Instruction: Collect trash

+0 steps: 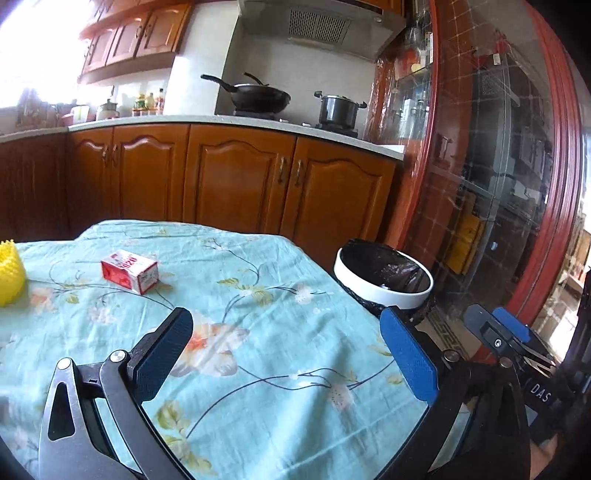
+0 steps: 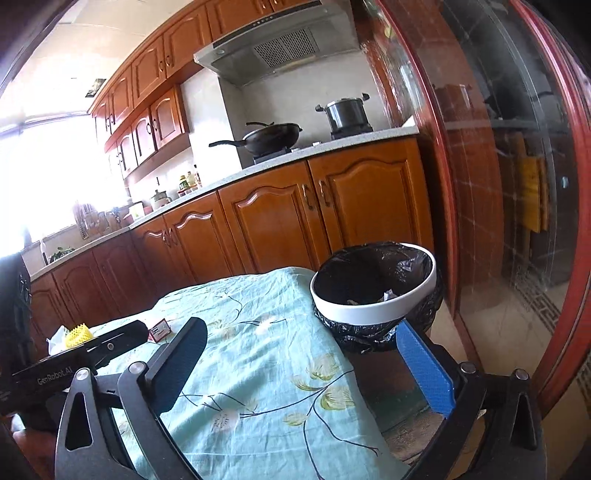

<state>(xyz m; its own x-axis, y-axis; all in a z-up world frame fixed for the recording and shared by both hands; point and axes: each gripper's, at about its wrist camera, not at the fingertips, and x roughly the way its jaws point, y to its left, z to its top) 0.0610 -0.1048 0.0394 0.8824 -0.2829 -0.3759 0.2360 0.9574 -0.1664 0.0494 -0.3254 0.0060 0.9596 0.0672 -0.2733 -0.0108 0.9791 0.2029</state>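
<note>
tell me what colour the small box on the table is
Red and white, seen best in the left wrist view: the small box.

You're in a home kitchen: beyond your fingers, wooden cabinets (image 1: 236, 177), a wok (image 1: 258, 96) under a range hood (image 1: 317, 26).

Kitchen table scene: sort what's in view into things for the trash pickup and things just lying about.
For the job:
- red and white carton on the tablecloth
- yellow spiky foam net
- crumpled white tissue beside the net
- white bin with black liner off the table's edge

Lying about:
- black wok
- steel pot
- condiment bottles
</note>
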